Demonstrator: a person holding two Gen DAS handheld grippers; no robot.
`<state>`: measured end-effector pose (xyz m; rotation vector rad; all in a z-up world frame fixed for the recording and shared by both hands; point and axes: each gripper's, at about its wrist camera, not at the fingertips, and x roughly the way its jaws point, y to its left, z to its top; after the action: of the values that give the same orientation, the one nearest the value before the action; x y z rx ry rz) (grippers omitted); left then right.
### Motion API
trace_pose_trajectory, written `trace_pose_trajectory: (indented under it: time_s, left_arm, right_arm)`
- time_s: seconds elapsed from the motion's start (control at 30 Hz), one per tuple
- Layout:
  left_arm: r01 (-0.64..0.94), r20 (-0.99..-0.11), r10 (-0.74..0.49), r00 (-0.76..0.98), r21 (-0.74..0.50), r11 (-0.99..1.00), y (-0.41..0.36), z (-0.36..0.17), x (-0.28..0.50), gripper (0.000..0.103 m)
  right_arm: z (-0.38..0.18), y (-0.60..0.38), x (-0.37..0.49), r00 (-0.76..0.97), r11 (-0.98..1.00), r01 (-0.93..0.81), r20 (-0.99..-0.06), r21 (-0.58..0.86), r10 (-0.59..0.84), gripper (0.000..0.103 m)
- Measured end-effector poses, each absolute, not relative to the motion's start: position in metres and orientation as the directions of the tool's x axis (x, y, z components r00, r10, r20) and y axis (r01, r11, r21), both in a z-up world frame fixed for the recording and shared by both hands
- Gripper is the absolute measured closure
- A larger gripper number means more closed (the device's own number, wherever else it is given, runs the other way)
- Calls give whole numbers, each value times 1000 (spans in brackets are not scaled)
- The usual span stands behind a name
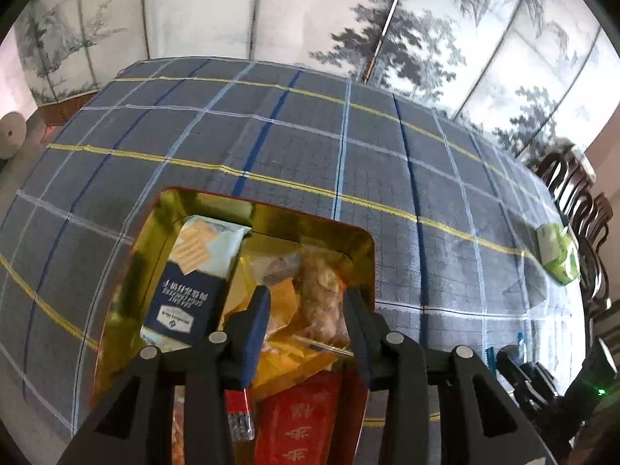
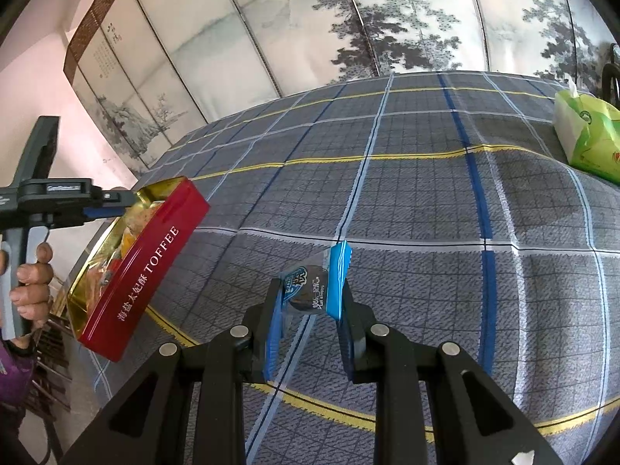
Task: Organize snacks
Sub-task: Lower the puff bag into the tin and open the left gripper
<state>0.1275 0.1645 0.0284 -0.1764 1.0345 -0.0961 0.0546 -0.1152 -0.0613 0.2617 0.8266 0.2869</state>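
A red toffee tin (image 2: 143, 267) with a gold inside (image 1: 128, 290) lies on the checked tablecloth and holds several snack packets, among them a navy cracker box (image 1: 182, 302) and a clear pack of brown snacks (image 1: 321, 298). My left gripper (image 1: 306, 302) hovers over the tin's contents, open and empty; it also shows in the right wrist view (image 2: 116, 203). My right gripper (image 2: 310, 294) is shut on a small blue snack packet (image 2: 316, 290) and holds it above the cloth, to the right of the tin.
A green tissue pack (image 2: 589, 143) lies at the table's far right; it also shows in the left wrist view (image 1: 558, 252). Dark wooden chairs (image 1: 581, 201) stand along the right edge. A painted folding screen (image 2: 348, 31) stands behind the table.
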Motion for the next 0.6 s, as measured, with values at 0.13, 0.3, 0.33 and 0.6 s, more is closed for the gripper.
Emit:
trace_pose_trajectory:
  time_s: [0.13, 0.3, 0.33, 0.6]
  left_arm:
    - [-33, -825, -115, 554, -160, 987, 177, 39, 100, 49]
    - [-77, -821, -33, 569, -94, 993, 194, 41, 54, 48]
    - [-85, -823, -22, 568, -85, 993, 197, 40, 46, 48]
    - [-122, -821, 73, 566, 5, 993, 205, 34, -18, 48]
  right_arm:
    - [-61, -116, 54, 646, 930, -148, -680, 336, 348, 80]
    - [-61, -114, 54, 647, 934, -155, -682, 322, 342, 80]
    - [-60, -113, 54, 646, 935, -158, -683, 318, 341, 80]
    - [-43, -99, 44, 633, 910, -196, -662, 365, 402, 80]
